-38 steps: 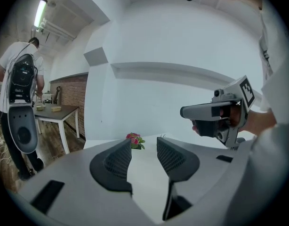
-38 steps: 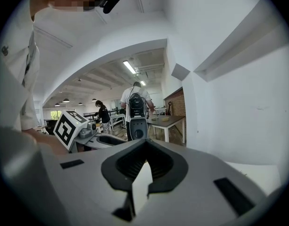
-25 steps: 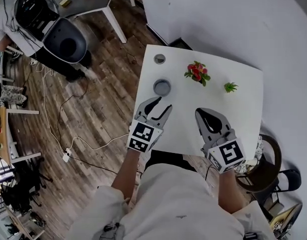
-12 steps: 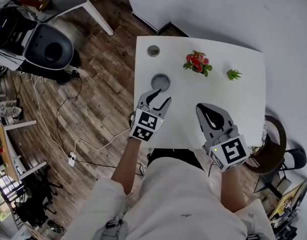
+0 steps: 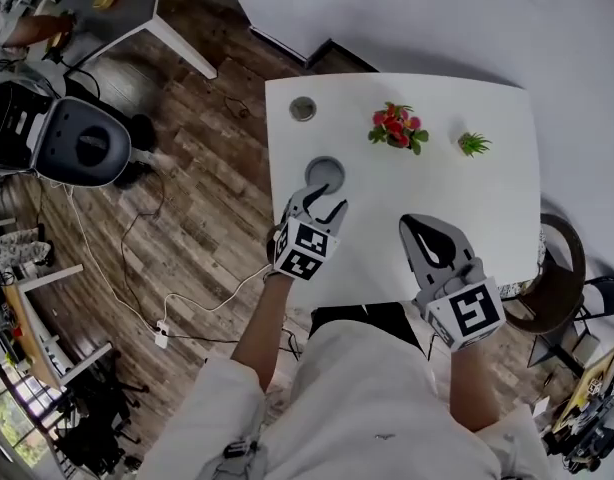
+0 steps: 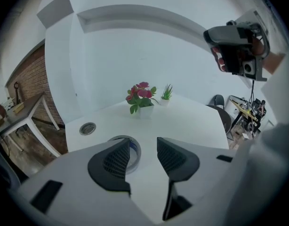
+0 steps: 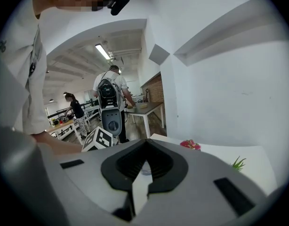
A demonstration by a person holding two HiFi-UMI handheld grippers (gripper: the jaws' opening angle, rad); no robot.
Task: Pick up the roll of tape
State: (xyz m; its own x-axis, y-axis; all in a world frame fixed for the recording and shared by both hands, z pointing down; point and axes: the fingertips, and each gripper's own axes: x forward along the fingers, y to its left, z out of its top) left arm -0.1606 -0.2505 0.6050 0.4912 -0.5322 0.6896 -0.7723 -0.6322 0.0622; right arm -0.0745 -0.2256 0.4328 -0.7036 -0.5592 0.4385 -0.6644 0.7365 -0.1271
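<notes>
The tape lies flat on the table, left of the flowers and nearer the person. The left gripper hangs nearer still, fingers spread (tape peeking from behind its left finger). The right gripper, on the person's side of the flowers, has its fingers pressed together, empty.

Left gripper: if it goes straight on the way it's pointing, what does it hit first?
Most likely the roll of tape, flat on the table just ahead of the left gripper's open jaws, nearer its left jaw.
</notes>
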